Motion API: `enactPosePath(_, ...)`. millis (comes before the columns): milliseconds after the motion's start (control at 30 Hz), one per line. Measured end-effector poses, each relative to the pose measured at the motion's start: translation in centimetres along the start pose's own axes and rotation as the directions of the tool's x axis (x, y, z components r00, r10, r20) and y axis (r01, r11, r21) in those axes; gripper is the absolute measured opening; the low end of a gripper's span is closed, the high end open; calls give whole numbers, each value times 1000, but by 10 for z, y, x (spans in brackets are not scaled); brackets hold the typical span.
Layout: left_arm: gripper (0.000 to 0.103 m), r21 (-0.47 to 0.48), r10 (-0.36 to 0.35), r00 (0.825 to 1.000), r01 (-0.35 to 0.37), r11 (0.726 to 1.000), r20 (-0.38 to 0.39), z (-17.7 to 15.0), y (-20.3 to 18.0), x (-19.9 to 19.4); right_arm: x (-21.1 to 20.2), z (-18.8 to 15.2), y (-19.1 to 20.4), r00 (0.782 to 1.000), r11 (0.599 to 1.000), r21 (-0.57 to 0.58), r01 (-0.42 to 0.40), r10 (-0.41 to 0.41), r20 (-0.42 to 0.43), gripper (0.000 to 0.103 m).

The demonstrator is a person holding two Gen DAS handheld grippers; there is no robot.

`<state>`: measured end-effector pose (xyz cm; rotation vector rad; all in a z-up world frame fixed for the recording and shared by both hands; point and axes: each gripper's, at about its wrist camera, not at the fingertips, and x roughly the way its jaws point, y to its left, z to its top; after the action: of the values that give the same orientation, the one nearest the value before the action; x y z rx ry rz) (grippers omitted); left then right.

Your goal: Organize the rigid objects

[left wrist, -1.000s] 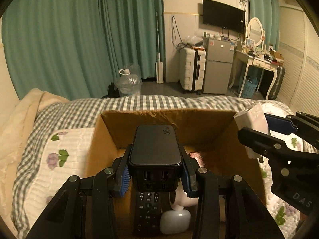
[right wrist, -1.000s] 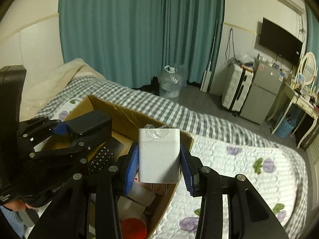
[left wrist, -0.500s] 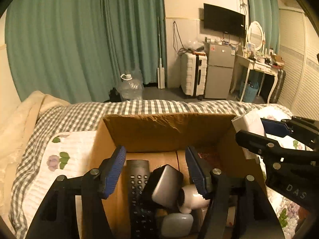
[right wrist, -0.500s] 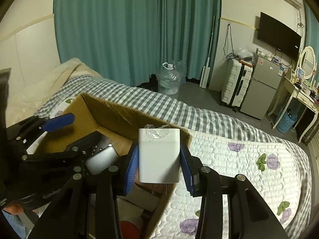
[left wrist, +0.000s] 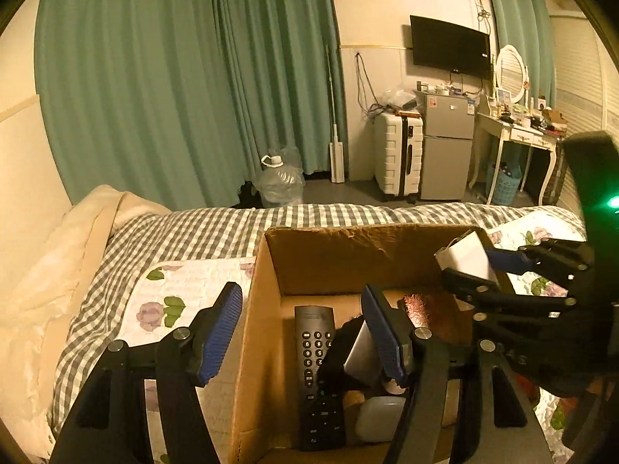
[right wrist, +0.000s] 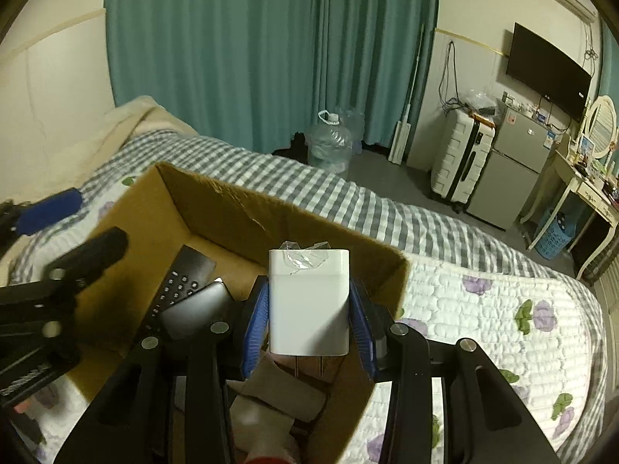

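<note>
**White charger held over the box, left claw wide and bare**

Left wrist view: the left gripper (left wrist: 305,328) stands spread wide with nothing between its blue pads (left wrist: 218,332), straddling the left wall of a cardboard box (left wrist: 348,255) that sits on a checked bed (left wrist: 185,228). Inside the box, at 6 o'clock of the frame, a black remote control (left wrist: 317,371) lies lengthwise; just beside it, toward 5 o'clock, a dark power brick (left wrist: 350,352) leans tilted, and a pale rounded case (left wrist: 377,421) sits below it. At 3 o'clock the right gripper (left wrist: 479,266) reaches in, clamped on a white charger (left wrist: 466,259) above the box's right rim.

Right wrist view: the right gripper (right wrist: 309,309) pinches the white charger (right wrist: 309,301) squarely between its pads — prongs pointing back toward the camera, clear film on its far end. The charger hangs over the box's (right wrist: 232,208) near right corner. At 9 o'clock the open left gripper (right wrist: 65,228) shows, with the remote control (right wrist: 178,282) and power brick (right wrist: 197,309) lying in the box at 8 o'clock. Pale items below the charger are too blurred to name.
</note>
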<state>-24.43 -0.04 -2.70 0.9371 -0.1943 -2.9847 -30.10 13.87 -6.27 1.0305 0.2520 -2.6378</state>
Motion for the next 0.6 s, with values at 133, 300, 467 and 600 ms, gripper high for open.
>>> enactPosePath(133,67,-2,8,1000,-8,1000,5,-1,2,-3,5,-4,-3,1000,999,19,31,-31,-5,46)
enactPosePath(300,67,-23,1,999,0,1000,33,6,5,-28,-32,6,-13,997,996,77,47,-51,60,64)
enactPosePath(467,67,-23,6,992,-4,1000,125,21,10,-82,-93,14,-10,988,995,71,74,-83,128,64)
enactPosePath(600,73,-30,25,974,-19,999,225,33,14,-137,-155,18,-4,975,993,64,95,-106,195,65)
